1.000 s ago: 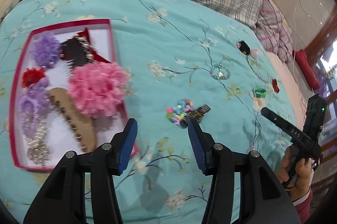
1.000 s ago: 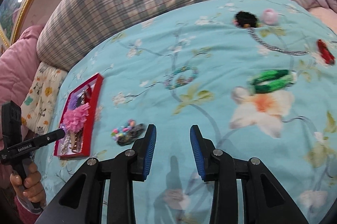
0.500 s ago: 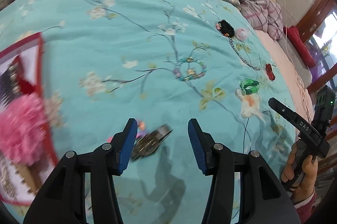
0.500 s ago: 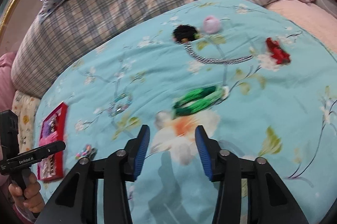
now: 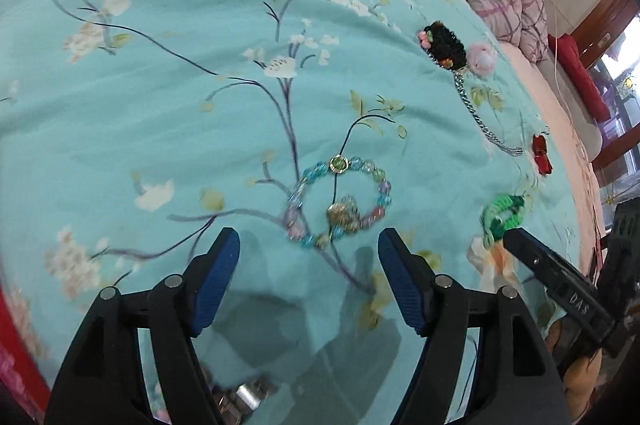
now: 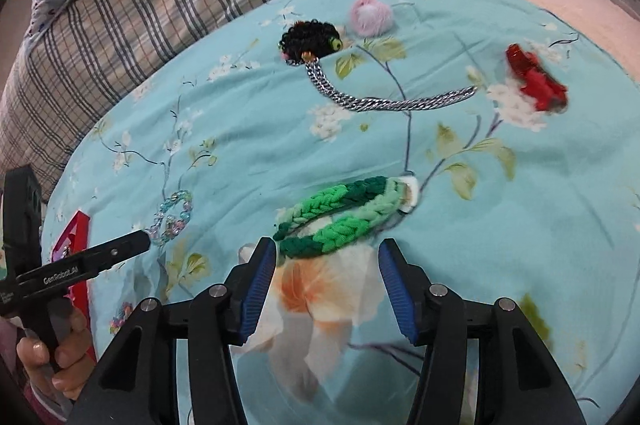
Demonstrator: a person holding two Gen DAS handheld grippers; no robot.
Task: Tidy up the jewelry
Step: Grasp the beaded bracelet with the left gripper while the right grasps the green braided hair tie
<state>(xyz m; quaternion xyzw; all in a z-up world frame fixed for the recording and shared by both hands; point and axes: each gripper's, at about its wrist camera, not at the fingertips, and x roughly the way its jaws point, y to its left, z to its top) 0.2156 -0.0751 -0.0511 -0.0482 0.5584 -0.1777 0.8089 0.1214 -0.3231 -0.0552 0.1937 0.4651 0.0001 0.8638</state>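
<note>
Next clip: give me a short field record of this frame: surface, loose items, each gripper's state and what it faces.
surface: floral bedspread
left gripper: jaws opening, nothing between them, bead bracelet just ahead
right gripper: jaws opening, green braided band just ahead of the tips, not gripped
other loose items: black scrunchie, pink pompom, silver chain, red clip
box: red box, edge only
</note>
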